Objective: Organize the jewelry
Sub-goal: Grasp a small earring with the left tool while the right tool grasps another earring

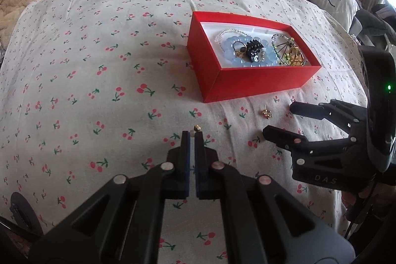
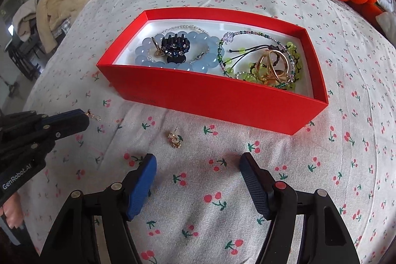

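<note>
- A small gold earring (image 2: 175, 139) lies loose on the cherry-print bedspread (image 2: 346, 53), in front of the near wall of the red box (image 2: 222, 100) and apart from it.
- Its post points up and away towards the box, so its long axis runs roughly fore-and-aft from the right wrist view.
- The right gripper (image 2: 198, 165) is the nearer one: the earring sits just ahead of its fingertips and a little to its left of centre, outside the gap.
- That gripper's jaws stand wide apart with nothing between them, its blue pads (image 2: 143, 180) low over the cloth; a short reach forward and slightly left would likely bracket the earring.
- A second, smaller gold earring piece (image 1: 196, 127) shows at the tips of the left gripper (image 1: 192, 134), whose jaws are closed almost together, apparently pinching it.
- The left gripper sits further to the left, low over the cloth and aimed towards the box.
- The box already holds a blue bead bracelet (image 2: 198, 51), a black hair claw (image 2: 174, 47), green beaded strands (image 2: 292, 53) and gold rings (image 2: 272, 66).
</note>
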The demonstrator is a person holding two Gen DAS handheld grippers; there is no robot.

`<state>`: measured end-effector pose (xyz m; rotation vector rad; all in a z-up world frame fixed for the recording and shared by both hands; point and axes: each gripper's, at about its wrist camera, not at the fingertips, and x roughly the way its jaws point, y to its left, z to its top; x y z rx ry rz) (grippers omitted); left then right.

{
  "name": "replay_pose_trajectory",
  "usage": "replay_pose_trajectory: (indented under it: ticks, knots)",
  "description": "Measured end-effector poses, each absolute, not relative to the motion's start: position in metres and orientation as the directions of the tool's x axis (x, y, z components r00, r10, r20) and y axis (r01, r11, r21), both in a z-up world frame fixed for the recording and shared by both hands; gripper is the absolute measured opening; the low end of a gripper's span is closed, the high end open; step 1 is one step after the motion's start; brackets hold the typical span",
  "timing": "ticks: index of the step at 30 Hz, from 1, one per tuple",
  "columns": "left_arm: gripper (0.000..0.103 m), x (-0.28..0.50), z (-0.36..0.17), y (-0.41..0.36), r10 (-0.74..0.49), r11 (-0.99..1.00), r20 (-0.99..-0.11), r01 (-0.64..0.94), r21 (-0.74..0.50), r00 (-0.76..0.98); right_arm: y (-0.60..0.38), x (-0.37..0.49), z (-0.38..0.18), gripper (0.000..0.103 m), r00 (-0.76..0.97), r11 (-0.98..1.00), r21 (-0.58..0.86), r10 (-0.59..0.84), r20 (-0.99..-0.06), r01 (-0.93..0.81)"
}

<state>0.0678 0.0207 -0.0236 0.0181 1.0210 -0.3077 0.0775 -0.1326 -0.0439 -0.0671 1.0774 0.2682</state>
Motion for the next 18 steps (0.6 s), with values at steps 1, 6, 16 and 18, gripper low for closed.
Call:
replay_pose_trajectory:
  ticks: [1,6,16,18]
  knots:
    - [0.004,0.067,-0.023,0.022,-0.244,0.957,-0.841,0.259,-0.129,0.483,-0.13,0.078,-0.044,0.063,0.45,0.965,0.068,0.179,-0.875,-0.252]
    - [0.004,0.066,-0.022,0.028,-0.248,0.956,-0.841,0.259,-0.134,0.481,-0.119,0.083,-0.045,0.052,0.469,0.963,0.035,0.162,-0.868,-0.267]
    - [0.004,0.065,-0.021,0.03,-0.25,0.956,-0.842,0.258,-0.138,0.478,-0.108,0.082,-0.045,0.028,0.479,0.95,0.001,0.158,-0.864,-0.312]
    - [0.004,0.064,-0.021,0.03,-0.249,0.957,-0.842,0.256,-0.138,0.478,-0.107,0.082,-0.046,0.025,0.481,0.949,-0.001,0.159,-0.862,-0.316]
